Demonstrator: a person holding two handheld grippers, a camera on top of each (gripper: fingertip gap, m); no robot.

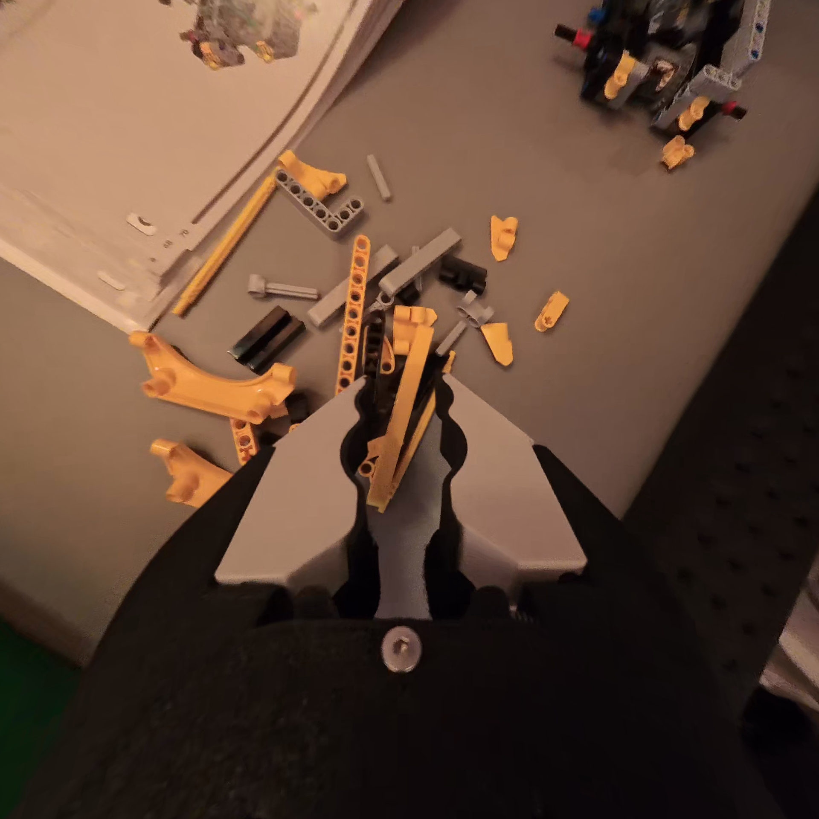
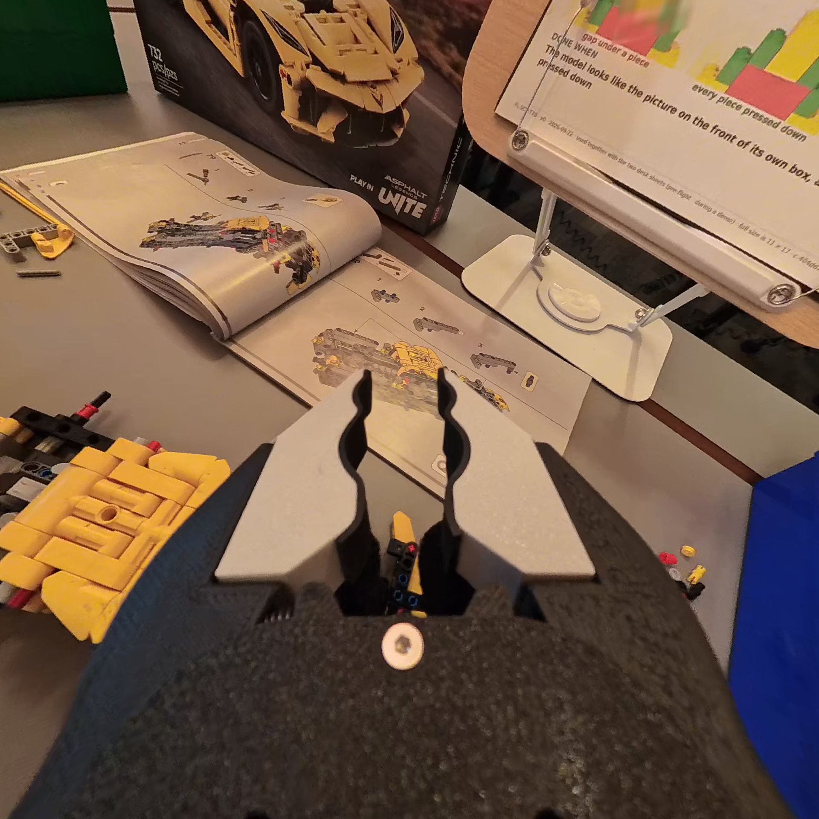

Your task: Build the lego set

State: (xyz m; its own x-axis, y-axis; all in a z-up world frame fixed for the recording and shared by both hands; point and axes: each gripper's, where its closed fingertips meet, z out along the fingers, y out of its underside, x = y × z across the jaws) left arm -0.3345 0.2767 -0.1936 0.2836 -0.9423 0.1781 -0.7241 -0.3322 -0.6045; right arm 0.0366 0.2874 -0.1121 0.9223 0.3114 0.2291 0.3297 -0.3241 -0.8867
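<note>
The left gripper (image 1: 401, 385) is clamped on a yellow-and-black sub-assembly (image 1: 405, 399) over the loose parts (image 1: 354, 283), the right gripper (image 2: 403, 381), fingers apart, hovers above the manual (image 2: 399, 354); next probably mating it onto the half-built car (image 2: 102, 518).

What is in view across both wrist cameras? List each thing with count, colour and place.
Table: one, grey, under everything.
Loose parts: many, yellow, grey and black, scattered mid-table in the left view.
Sub-assembly: one, yellow and black, clamped in the left gripper.
Chassis: one, black and grey, top right of the left view.
Yellow build: one, left in the right view.
Manual: one, open, table centre.
Box: one, dark, behind the manual.
Stand: one, white, holding a sheet.
Left gripper: jaws closed on the sub-assembly.
Right gripper: jaws apart, empty.
</note>
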